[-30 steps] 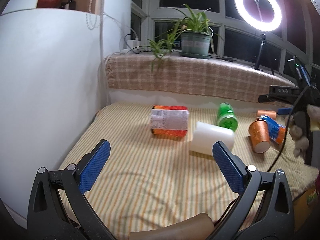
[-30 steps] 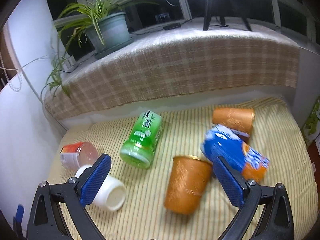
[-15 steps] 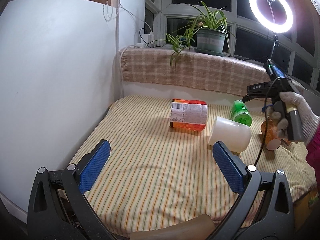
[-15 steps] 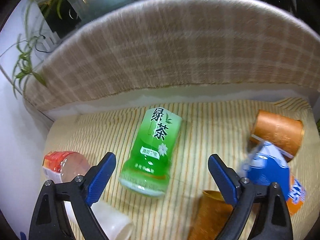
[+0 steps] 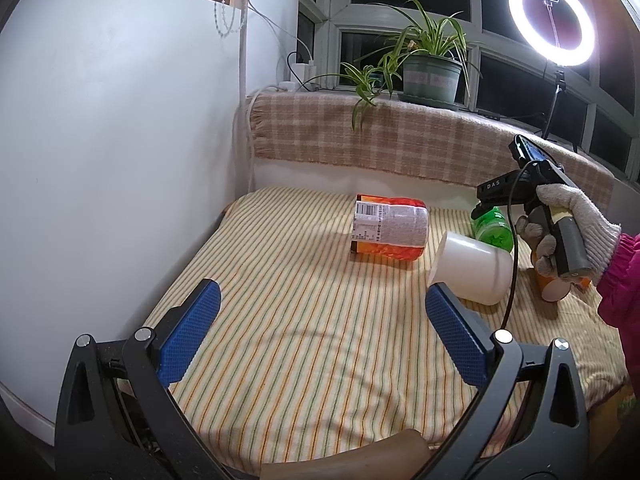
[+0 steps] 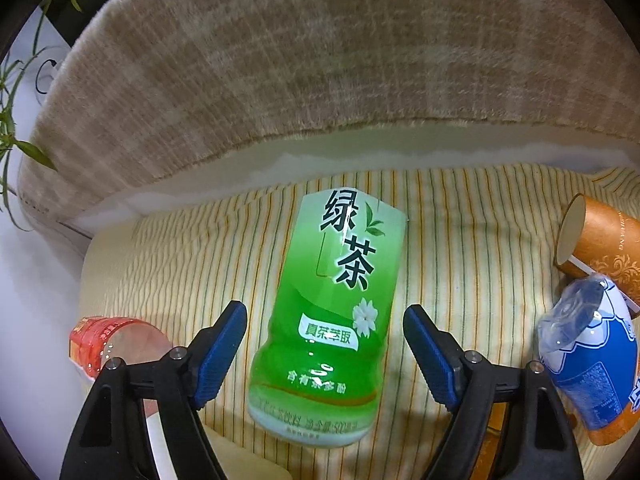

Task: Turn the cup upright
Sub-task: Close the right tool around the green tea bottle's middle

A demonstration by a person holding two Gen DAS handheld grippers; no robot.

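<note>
A green tea cup (image 6: 332, 324) lies on its side on the striped cloth (image 6: 460, 248). My right gripper (image 6: 325, 338) is open, its blue pads on either side of the cup's near end, apart from it. In the left wrist view the green cup (image 5: 492, 227) lies at the far right beneath the right gripper (image 5: 486, 208), held by a gloved hand (image 5: 568, 224). My left gripper (image 5: 320, 334) is open and empty, above the near part of the cloth (image 5: 320, 352).
A white cup (image 5: 472, 266) and an orange-red cup (image 5: 390, 227) lie on their sides mid-cloth. A brown paper cup (image 6: 600, 244) and a blue-orange cup (image 6: 592, 364) lie at right. A white wall (image 5: 100, 160) stands left, a plaid-covered ledge (image 5: 400, 140) behind.
My right gripper has moved forward and down from the brown and blue cups to straddle the green cup. The left gripper has drawn back and turned a little left.
</note>
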